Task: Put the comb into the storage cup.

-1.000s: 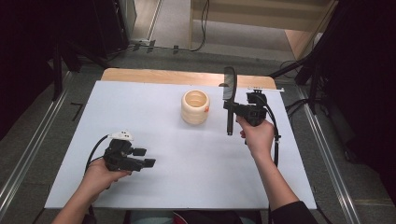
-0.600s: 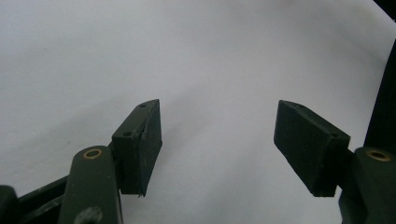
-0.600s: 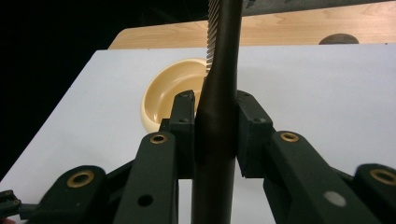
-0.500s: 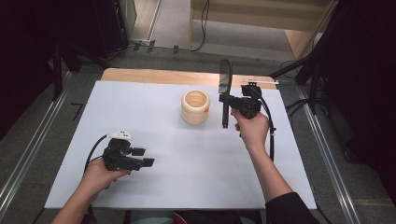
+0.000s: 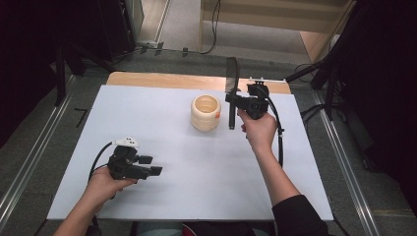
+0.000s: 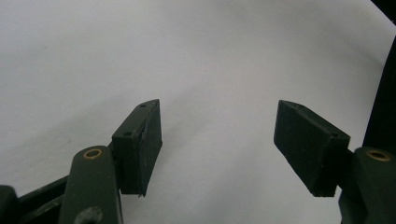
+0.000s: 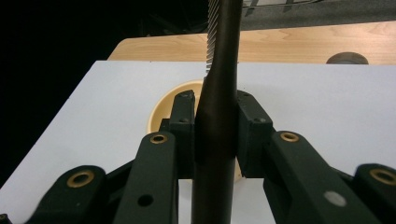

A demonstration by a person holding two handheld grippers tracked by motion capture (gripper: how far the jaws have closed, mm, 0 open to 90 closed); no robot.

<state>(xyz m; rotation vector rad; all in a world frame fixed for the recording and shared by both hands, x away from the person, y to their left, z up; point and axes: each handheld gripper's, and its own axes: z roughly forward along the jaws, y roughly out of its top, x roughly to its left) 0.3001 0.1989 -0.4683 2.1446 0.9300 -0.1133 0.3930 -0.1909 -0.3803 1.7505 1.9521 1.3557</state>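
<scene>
Your right gripper (image 5: 235,100) is clamped on the handle of a black comb (image 5: 231,83), and in the right gripper view the two jaws press that dark handle (image 7: 215,140) from both sides, with the comb's fine teeth (image 7: 211,32) rising out of the top of the frame. From above, the comb stands nearly upright, its long axis running up and down, teeth end high and the lower tip of the handle hanging below the gripper, clear of the white worktop (image 5: 187,191). Just beside it, toward your left, sits a cream ribbed cup (image 5: 205,112), open mouth facing up; in the right gripper view its rim (image 7: 161,105) shows directly behind the jaws. That is the relation the coming move most likely depends on: the cup lies just to the left of the comb's lower end, so a short shift left and then a descent along the comb's own axis would probably drop the handle into the opening. Your right hand (image 5: 258,132) is by far the nearer one. Your left gripper (image 5: 150,165) rests low near the front left of the worktop, well apart from the cup, its jaws spread wide with nothing between them; its own view looks down on bare white surface (image 6: 140,51).
</scene>
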